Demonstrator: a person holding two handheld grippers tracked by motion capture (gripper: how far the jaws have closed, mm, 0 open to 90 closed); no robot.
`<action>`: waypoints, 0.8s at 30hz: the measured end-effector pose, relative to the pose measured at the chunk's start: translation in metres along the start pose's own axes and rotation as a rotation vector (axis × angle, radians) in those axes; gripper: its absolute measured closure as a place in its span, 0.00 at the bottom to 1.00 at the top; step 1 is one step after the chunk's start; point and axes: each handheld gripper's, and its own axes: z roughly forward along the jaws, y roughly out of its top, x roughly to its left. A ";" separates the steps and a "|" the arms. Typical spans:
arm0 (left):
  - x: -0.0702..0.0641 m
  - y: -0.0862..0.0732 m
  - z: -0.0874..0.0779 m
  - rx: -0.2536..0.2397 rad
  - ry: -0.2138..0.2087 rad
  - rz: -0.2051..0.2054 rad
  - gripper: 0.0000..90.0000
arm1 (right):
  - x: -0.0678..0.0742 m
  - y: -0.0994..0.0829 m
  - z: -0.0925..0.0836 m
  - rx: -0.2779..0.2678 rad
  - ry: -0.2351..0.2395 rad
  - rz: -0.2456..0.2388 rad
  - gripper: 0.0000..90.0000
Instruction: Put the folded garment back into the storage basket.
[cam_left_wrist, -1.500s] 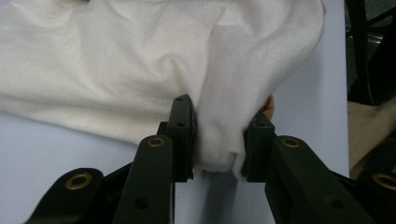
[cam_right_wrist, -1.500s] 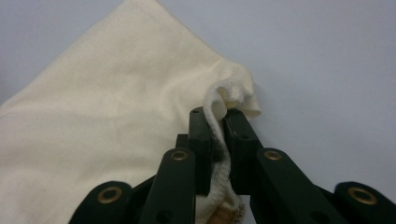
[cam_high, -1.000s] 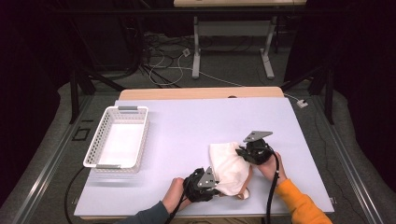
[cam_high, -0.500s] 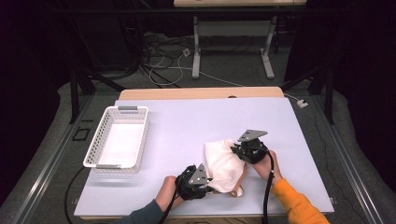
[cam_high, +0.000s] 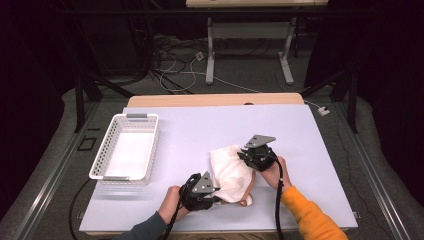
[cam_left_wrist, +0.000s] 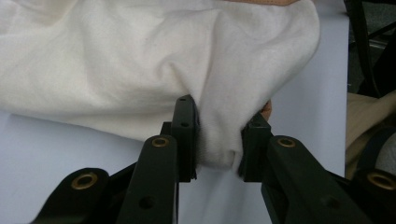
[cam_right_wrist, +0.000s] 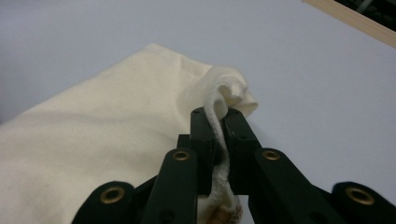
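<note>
A cream cloth (cam_high: 231, 170) lies bunched near the front of the pale table (cam_high: 200, 135), with a tan edge peeking out at its near side. My left gripper (cam_high: 216, 191) is at the cloth's near left corner, and in the left gripper view its jaws pinch a thick fold of the cloth (cam_left_wrist: 219, 135). My right gripper (cam_high: 246, 156) is at the cloth's far right edge. In the right gripper view its jaws are pressed together on a thin bunched hem of the cloth (cam_right_wrist: 219, 109).
A white mesh basket (cam_high: 126, 148) with nothing in it stands on the left part of the table. A wooden strip (cam_high: 215, 100) runs along the far edge. Beyond it are table legs and cables on a dark floor.
Both grippers have moved left across the table with the cloth held between them, dragging it along. The cloth is more bunched than before.
</note>
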 end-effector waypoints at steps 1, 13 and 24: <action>0.000 -0.001 -0.002 -0.007 0.009 -0.002 0.81 | 0.000 0.001 0.001 0.004 0.005 -0.009 0.93; 0.007 -0.017 -0.022 -0.006 0.032 -0.022 0.81 | 0.013 0.018 0.015 -0.007 0.032 -0.049 0.93; 0.013 -0.034 -0.036 0.004 0.050 -0.062 0.81 | 0.028 0.034 0.039 -0.008 0.065 -0.077 0.93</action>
